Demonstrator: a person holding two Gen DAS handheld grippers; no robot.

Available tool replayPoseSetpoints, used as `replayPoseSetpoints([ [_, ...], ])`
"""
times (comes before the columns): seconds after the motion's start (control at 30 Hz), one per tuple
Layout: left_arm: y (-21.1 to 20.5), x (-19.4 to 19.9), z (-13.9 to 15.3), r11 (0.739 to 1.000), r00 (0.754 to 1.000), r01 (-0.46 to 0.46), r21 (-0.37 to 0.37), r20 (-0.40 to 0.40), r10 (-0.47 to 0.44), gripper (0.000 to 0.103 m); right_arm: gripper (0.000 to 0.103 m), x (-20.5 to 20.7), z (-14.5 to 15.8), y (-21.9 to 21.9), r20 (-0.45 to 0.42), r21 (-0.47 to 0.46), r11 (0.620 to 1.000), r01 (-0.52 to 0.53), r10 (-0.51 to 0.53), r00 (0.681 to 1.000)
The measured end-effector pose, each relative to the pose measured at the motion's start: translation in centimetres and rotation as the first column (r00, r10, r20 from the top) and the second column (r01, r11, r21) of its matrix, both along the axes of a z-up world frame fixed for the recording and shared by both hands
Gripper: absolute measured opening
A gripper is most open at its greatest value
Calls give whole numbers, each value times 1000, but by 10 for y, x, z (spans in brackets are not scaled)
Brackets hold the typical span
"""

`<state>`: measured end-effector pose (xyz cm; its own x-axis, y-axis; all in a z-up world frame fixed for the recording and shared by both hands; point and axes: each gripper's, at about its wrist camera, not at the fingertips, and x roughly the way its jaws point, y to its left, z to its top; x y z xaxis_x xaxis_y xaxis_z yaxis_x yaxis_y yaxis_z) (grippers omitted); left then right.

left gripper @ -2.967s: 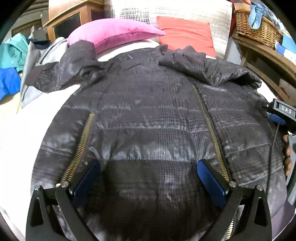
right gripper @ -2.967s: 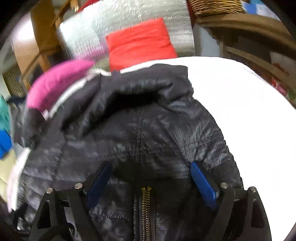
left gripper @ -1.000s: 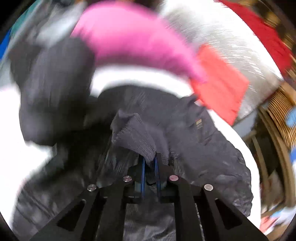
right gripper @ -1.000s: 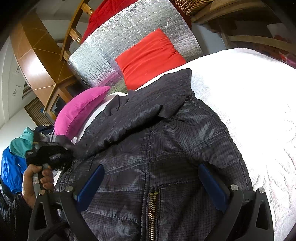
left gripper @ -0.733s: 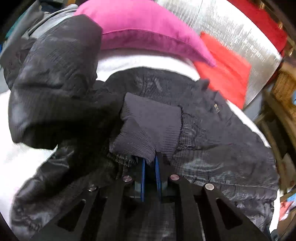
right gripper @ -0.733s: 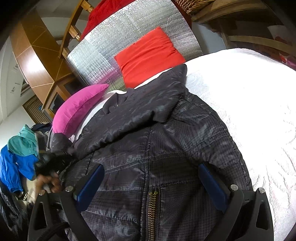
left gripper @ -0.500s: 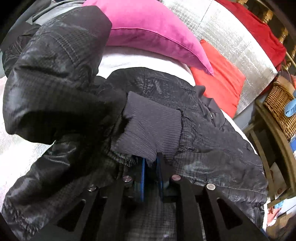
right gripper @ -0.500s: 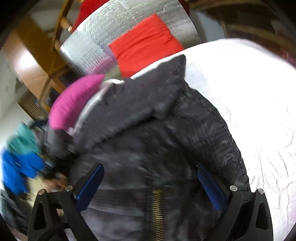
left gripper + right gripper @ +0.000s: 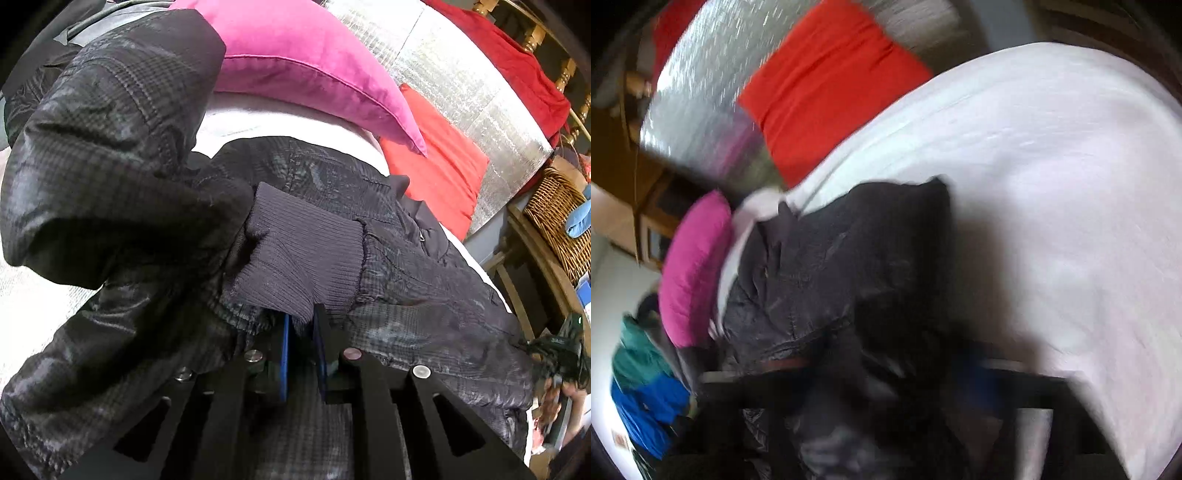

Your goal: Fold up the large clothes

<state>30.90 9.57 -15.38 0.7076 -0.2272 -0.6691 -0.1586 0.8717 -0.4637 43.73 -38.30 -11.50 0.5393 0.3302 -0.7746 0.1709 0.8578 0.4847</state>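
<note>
The left tool (image 9: 303,332) is pinched narrow on the ribbed cuff (image 9: 295,266) of the dark jacket (image 9: 406,280), at lower centre of the left view. The jacket lies across the white bed (image 9: 1052,192), its sleeve (image 9: 103,147) bunched at upper left below a pink pillow (image 9: 303,62). The right tool (image 9: 905,387) is blurred at the bottom of its view; its jaws are closing, with jacket fabric around them, grip unclear.
</note>
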Motion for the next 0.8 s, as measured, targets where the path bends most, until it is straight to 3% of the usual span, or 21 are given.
replayPoseSetpoints([
  [0.07, -1, 0, 1, 1000, 1000, -1, 5, 1, 1, 15, 17, -5, 25, 8, 119, -100, 995, 9, 3, 993],
  [0.17, -3, 0, 2, 1000, 1000, 9, 13, 4, -9, 16, 18, 2, -6, 9, -10, -211, 977, 17, -20, 1000],
  [0.23, -3, -1, 2, 1000, 1000, 8, 7, 3, -8, 16, 30, -8, -14, 7, 26, -209, 977, 45, -41, 999],
  [0.27, -2, -1, 1, 1000, 1000, 7, 5, 2, -7, 16, 45, -15, -12, 1, 41, -177, 980, 90, -84, 996],
  [0.3, -2, -1, 2, 1000, 1000, 6, 6, 2, -6, 16, 69, -23, -8, -3, 50, -160, 979, 127, -121, 991],
  [0.4, -2, -1, 2, 1000, 1000, 5, 6, 0, -5, 16, 73, -50, 18, -2, 132, -116, 985, 124, -108, 985],
  [0.5, -2, -1, 3, 1000, 1000, 4, 3, -1, -4, 16, 80, -74, 23, 14, 104, -138, 988, 69, -54, 993],
  [0.6, -1, -1, 3, 1000, 1000, 4, -2, 0, -4, 16, 77, -89, -4, 23, 21, -155, 988, 8, -5, 1000],
  [0.63, 0, -1, 3, 1000, 1000, 4, -6, 0, -4, 16, 67, -90, -13, 24, -12, -148, 988, -31, 29, 1000],
  [0.67, 0, -1, 3, 1000, 1000, 4, -6, 0, -4, 16, 44, -92, -20, 29, -41, -146, 986, -78, 73, 996],
  [0.7, 0, -1, 2, 1000, 1000, 4, -6, 0, -4, 16, 38, -94, -18, 31, -30, -167, 982, -88, 85, 996],
  [0.8, 0, -1, 2, 1000, 1000, 8, -1, 0, -8, 18, 36, -95, -6, 33, 8, -237, 969, -73, 77, 997],
])
